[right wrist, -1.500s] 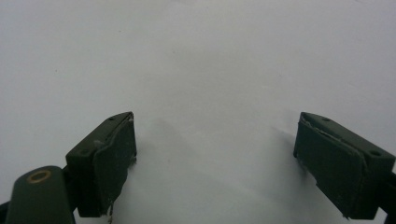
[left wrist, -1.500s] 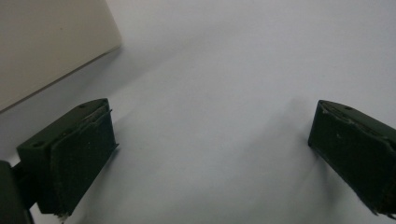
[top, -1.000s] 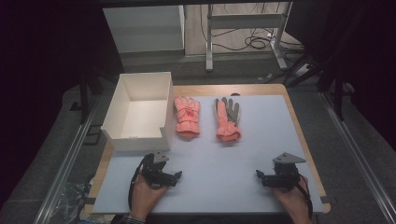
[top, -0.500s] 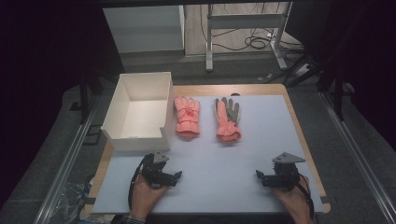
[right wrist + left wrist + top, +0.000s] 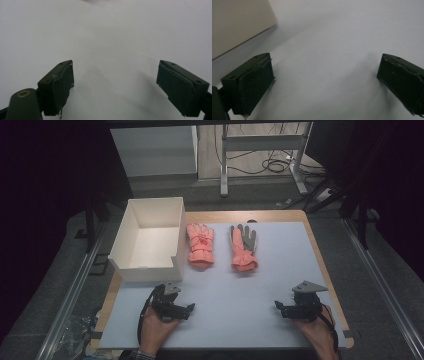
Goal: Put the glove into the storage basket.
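Observation:
Two salmon-pink gloves lie on the white table mat: one (image 5: 201, 244) back-up beside the box, the other (image 5: 243, 248) grey palm up, to its right. An empty white box (image 5: 131, 237) stands at the far left. My left gripper (image 5: 172, 304) rests low on the mat near the front edge, just below the box; its jaws stand wide apart over bare mat (image 5: 324, 75), with the box wall (image 5: 237, 22) at upper left. My right gripper (image 5: 297, 309) sits at the front right, open as well, nothing between its fingers (image 5: 58, 87).
The wooden table edge (image 5: 325, 265) frames the mat on the right. Beyond the table stand a metal frame (image 5: 260, 145), floor cables (image 5: 272, 165) and a pale cabinet (image 5: 155, 150). Open mat lies between the gloves and both grippers.

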The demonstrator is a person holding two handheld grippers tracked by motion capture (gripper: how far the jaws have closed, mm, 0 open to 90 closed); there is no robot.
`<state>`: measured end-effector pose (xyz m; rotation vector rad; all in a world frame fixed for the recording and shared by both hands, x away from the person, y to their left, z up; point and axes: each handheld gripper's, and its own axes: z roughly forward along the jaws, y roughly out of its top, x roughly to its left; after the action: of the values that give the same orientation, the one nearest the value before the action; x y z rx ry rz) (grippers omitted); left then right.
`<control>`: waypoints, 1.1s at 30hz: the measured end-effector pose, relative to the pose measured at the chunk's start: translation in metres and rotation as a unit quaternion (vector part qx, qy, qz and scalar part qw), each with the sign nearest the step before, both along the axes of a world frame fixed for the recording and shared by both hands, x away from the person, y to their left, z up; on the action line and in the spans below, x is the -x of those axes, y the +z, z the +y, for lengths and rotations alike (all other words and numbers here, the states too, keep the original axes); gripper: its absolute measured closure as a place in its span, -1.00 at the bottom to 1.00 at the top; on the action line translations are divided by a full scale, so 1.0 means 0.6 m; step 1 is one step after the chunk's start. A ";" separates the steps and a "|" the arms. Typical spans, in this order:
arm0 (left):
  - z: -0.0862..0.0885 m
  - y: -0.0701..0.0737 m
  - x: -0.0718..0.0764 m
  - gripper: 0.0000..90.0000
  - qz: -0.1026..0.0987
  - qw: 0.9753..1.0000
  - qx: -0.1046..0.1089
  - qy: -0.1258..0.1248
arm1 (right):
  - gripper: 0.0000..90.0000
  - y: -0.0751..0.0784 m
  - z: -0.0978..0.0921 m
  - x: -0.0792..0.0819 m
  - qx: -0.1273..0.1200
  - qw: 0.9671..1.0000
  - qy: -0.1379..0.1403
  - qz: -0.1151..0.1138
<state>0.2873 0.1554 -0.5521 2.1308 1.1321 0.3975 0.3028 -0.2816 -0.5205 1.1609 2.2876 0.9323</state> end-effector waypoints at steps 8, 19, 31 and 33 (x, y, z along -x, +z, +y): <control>0.000 0.000 0.000 -0.99 0.000 1.000 0.000 0.000 | -0.67 0.024 0.009 -0.023 -0.021 1.000 0.008 -0.014; 0.000 0.000 0.000 -0.99 0.000 1.000 0.000 0.000 | -0.60 0.053 0.034 -0.081 -0.028 0.999 0.032 -0.008; 0.000 0.000 0.000 -0.99 0.000 1.000 0.000 0.000 | -0.50 0.075 0.073 -0.147 -0.027 0.999 0.042 -0.018; 0.000 0.000 0.000 -0.99 0.000 1.000 0.000 0.000 | -0.49 0.077 0.079 -0.158 -0.024 0.999 0.042 -0.021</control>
<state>0.2872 0.1554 -0.5521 2.1309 1.1319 0.3962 0.3976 -0.2345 -0.4741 1.0621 2.3080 1.0390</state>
